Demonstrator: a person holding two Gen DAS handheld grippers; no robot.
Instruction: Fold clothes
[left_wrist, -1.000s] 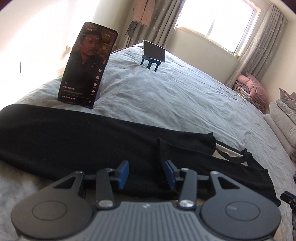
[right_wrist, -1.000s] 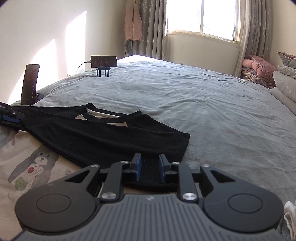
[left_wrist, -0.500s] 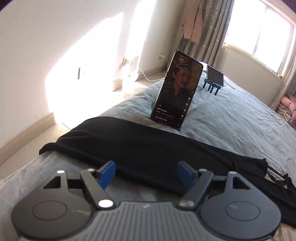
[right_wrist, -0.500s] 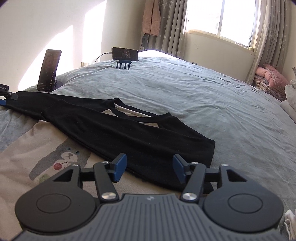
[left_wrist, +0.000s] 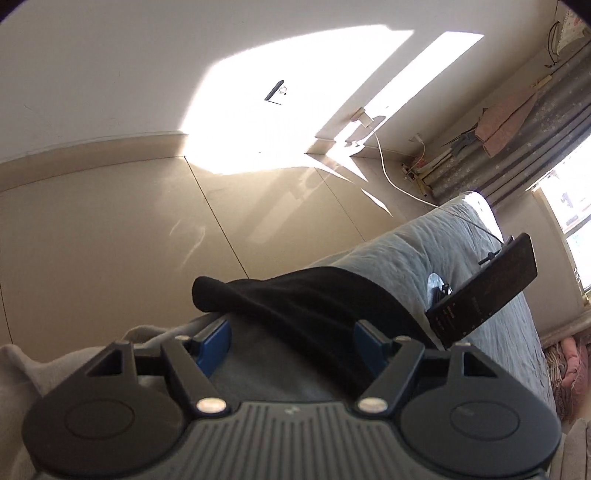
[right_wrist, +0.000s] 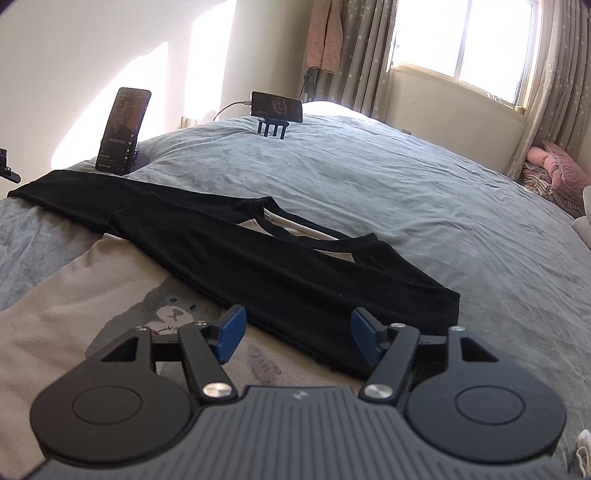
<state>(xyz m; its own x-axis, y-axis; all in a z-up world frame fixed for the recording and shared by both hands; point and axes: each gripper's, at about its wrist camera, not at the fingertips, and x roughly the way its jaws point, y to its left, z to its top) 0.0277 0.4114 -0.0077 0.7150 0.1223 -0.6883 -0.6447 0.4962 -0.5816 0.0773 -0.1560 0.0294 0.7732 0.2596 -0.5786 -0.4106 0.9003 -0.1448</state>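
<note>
Letting go: right hand-held gripper (right_wrist: 295, 334) is opening off the black sleeve (right_wrist: 332, 284), left hand-held gripper (left_wrist: 291, 343) wide, empty; sleeve fold looks done.

Both wrist views skim the bed (right_wrist: 369, 177) closely (left faces floorward).

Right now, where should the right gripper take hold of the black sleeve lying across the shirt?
Grip the black sleeve at its cuff end, coming in low from the near edge. That end lies flat and free just ahead of the right gripper, whose jaws are opening with nothing gripped.
</note>
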